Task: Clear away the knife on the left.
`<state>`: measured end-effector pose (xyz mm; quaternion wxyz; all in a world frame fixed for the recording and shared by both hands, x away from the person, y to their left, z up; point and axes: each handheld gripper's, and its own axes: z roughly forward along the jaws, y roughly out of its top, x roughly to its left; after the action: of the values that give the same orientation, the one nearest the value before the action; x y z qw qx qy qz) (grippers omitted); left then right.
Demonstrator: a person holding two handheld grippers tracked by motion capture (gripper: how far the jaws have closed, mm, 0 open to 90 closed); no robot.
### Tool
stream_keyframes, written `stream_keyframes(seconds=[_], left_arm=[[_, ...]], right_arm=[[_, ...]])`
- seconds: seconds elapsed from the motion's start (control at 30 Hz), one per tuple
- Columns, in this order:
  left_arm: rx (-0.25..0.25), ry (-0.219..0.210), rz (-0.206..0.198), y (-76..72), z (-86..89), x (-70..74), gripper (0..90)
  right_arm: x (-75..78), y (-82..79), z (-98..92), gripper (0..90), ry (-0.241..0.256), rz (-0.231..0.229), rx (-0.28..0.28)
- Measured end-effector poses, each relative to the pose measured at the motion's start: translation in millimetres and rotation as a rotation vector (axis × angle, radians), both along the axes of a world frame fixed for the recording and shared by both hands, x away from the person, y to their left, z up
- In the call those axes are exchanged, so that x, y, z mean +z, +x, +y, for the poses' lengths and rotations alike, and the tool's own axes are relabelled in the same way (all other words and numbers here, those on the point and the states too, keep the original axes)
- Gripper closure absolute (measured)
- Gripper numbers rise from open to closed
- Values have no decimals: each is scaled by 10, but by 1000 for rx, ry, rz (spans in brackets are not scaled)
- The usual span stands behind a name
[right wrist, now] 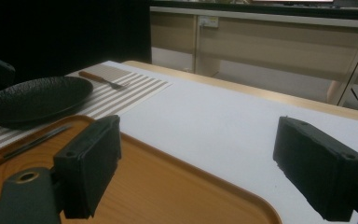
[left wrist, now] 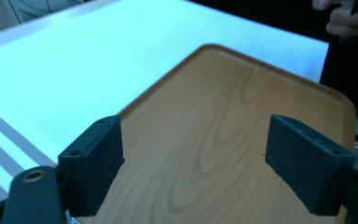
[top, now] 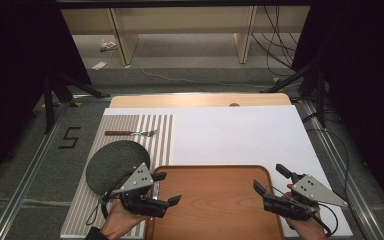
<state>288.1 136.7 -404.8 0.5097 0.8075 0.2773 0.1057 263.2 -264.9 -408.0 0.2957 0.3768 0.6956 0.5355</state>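
A bare wooden tray (top: 215,200) lies at the table's near edge. My left gripper (top: 168,188) hovers over the tray's left side, open, with nothing between its fingers; in the left gripper view (left wrist: 193,158) the tray's grain (left wrist: 223,121) shows between the jaws. My right gripper (top: 268,177) is open too, at the tray's right rim, holding nothing. The right gripper view (right wrist: 196,168) looks across the tray's corner (right wrist: 168,191) and the white cover. A slim dark utensil (right wrist: 32,140) lies along the tray's left rim.
A black plate (top: 112,162) rests on a striped placemat (top: 155,135) left of the tray, with a wooden-handled fork (top: 130,133) beyond it. A white cover (top: 240,135) spans the tabletop. Stands, cables and shelving lie past the far edge.
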Motion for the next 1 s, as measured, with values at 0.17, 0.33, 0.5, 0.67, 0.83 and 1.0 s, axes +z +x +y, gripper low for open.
stream_keyframes(seconds=[0.17, 0.33, 0.5, 0.67, 0.83, 1.0], left_arm=[[4, -64, -22, -29, 55, 24, 182], [16, -97, -31, -48, 94, 30, 168], [29, -135, -46, -76, 129, 41, 166], [50, -154, -61, -101, 159, 42, 162], [62, -167, -74, -122, 184, 49, 162], [63, -168, -76, -130, 193, 44, 162]], right_arm=[[0, 1, -2, 162, 2, 2, 0], [-1, 0, 1, 161, 1, 2, 1], [-1, -1, 1, 161, 2, 2, 3], [0, -2, -1, 162, 2, 2, 5], [2, -6, 1, 161, 4, 2, 8], [2, -5, 2, 161, 3, 2, 7]])
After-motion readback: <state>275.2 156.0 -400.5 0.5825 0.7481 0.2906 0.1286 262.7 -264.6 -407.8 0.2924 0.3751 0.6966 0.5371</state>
